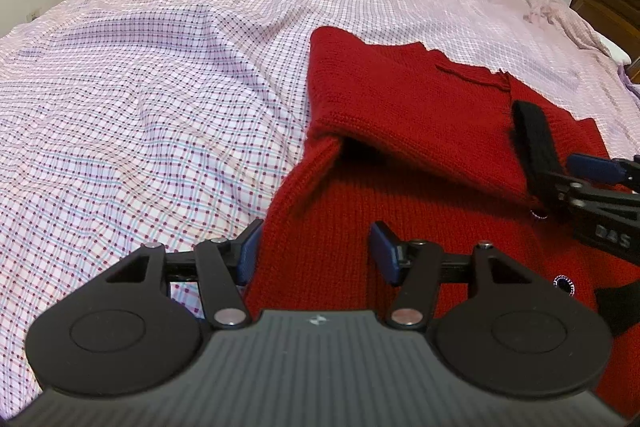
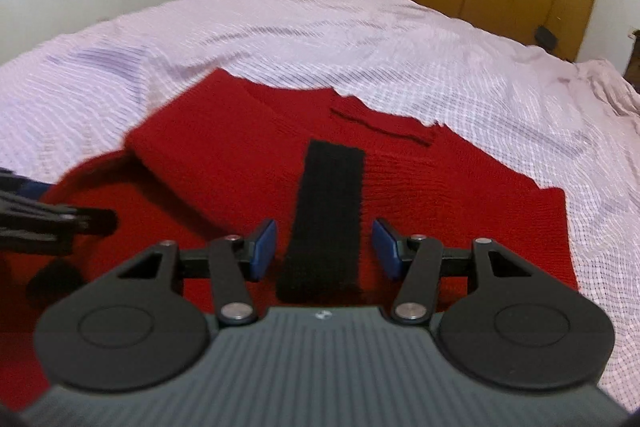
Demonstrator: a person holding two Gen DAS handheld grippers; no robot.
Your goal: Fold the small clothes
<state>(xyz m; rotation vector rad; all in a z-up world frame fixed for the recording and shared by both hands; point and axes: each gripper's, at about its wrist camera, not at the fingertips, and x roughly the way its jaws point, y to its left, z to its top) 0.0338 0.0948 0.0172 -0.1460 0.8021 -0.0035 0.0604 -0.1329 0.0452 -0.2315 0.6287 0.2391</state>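
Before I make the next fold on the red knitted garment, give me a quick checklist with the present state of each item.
1. Left gripper open: ok, nothing between its blue pads.
2. Right gripper open: ok, it straddles the black knitted strip without gripping it.
3. Red knitted garment lying on the pink checked bedsheet: ok.
4. One side flap already folded over the body: ok, though its lower edge lifts at the crease.
5. Grippers apart from each other: ok, but close in the left wrist view.
6. Near hem flat: cannot tell, hidden beneath the grippers.
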